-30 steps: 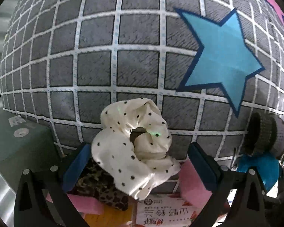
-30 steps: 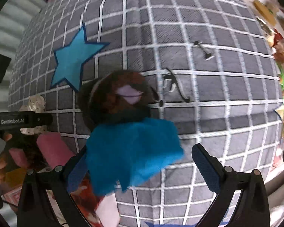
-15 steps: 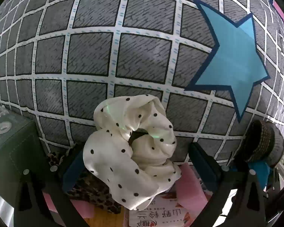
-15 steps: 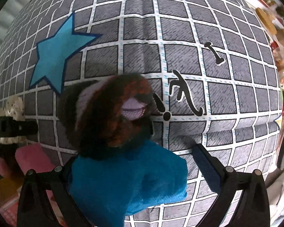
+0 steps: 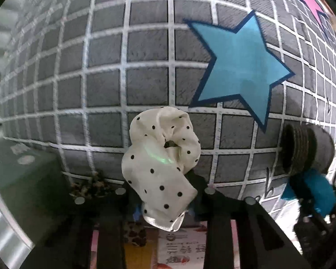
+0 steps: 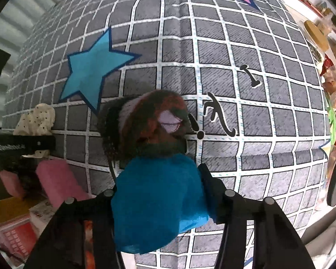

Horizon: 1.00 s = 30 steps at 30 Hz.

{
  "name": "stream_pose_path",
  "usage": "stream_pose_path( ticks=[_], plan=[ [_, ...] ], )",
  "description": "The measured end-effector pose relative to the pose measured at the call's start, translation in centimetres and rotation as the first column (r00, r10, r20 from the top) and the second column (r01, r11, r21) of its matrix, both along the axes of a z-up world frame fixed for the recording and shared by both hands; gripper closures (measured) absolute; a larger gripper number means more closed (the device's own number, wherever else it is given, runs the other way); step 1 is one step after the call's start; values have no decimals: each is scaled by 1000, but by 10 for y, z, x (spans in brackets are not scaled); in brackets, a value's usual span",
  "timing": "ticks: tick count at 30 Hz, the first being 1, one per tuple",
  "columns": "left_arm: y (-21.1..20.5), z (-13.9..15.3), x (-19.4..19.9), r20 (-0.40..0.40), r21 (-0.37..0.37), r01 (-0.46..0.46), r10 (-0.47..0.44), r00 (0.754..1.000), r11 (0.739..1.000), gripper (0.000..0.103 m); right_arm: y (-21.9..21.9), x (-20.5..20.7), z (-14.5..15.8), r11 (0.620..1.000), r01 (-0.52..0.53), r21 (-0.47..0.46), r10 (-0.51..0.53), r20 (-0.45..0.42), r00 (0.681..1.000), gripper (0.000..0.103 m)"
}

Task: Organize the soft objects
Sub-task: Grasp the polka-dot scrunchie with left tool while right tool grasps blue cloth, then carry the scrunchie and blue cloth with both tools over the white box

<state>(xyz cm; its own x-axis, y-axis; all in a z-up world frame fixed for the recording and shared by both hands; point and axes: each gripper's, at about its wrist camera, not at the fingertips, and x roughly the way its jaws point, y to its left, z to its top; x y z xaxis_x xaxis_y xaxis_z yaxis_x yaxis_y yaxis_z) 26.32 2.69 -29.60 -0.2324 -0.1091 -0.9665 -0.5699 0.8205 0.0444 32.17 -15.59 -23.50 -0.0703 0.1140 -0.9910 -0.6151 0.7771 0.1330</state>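
Low in the middle of the left wrist frame, the left gripper (image 5: pixel 165 198) is pinching a white scrunchie with black dots (image 5: pixel 162 157); its jaws have just been closing and are now pressing on the lower folds, while the upper ring is standing up against the grey grid-patterned cloth (image 5: pixel 100 67). A blue star (image 5: pixel 237 69) is printed on that cloth at the upper right. At the right edge, a dark rolled knit piece (image 5: pixel 304 150) is showing above a blue patch.

Low in the middle of the right wrist frame, the right gripper (image 6: pixel 158 192) is clamping a blue plush piece (image 6: pixel 154 204), its jaws also having just been closing onto it. A brown and black furry part (image 6: pixel 150 123) is rising just above the blue. At the lower left, a pink foam block (image 6: pixel 58 181) is lying near the cloth's edge.
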Motion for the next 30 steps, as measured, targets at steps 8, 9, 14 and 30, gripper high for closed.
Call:
stream_pose_path(
  ticks=[8,9,14,30],
  plan=[
    [-10,57,2,133,101,60,-73,988,993,73,-13,5,48,998,10,54,-11,13,1000,53],
    [-12,64,2,147,108,69,-85,986,992,73,-14,6,52,998,19,62,-19,10,1000,53],
    [-23,97,1,198,134,116,-141,970,984,73,-21,12,62,996,33,79,-34,11,999,53],
    [-106,182,-55,298,108,270,-290,910,957,73,-66,-16,92,991,106,87,-109,22,994,53]
  ],
)
